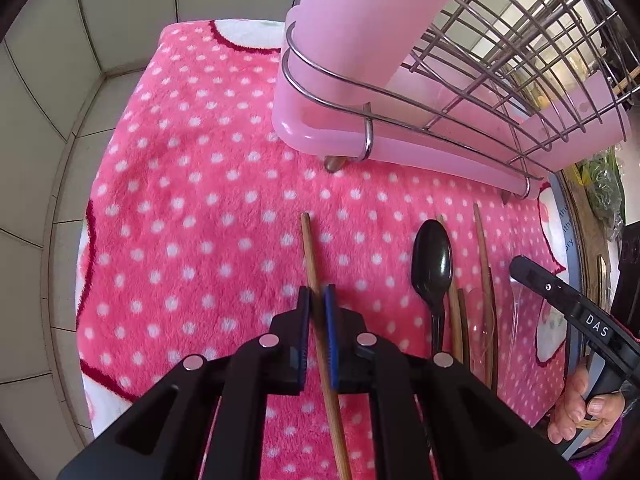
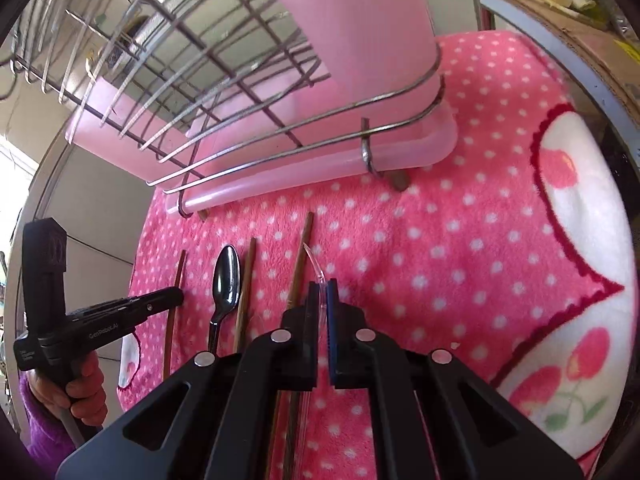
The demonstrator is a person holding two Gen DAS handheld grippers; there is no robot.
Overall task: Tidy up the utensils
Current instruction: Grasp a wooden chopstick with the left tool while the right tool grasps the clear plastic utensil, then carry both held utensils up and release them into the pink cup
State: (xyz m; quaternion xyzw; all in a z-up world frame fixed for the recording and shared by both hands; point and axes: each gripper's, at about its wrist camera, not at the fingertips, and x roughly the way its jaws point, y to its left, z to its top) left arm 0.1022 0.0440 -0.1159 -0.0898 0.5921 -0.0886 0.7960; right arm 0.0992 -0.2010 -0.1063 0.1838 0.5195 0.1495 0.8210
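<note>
My left gripper [image 1: 317, 294] is shut on a wooden chopstick [image 1: 311, 248] that lies on the pink dotted towel [image 1: 192, 184]. My right gripper [image 2: 322, 290] is shut on a clear plastic utensil [image 2: 313, 261]. Between them lie a black spoon [image 1: 432, 264], also in the right wrist view [image 2: 226, 280], and several more chopsticks [image 1: 486, 264] [image 2: 245, 280] [image 2: 298, 264]. The right gripper shows in the left wrist view [image 1: 520, 266]; the left gripper shows in the right wrist view [image 2: 176, 296], over another chopstick [image 2: 176, 280].
A wire dish rack [image 1: 500, 40] on a pink drip tray [image 1: 304, 128] stands behind the utensils, with a tall pink holder [image 1: 352, 20] at its corner. Tiled wall [image 1: 60, 80] lies left of the towel. A cluttered shelf [image 2: 580, 20] stands right.
</note>
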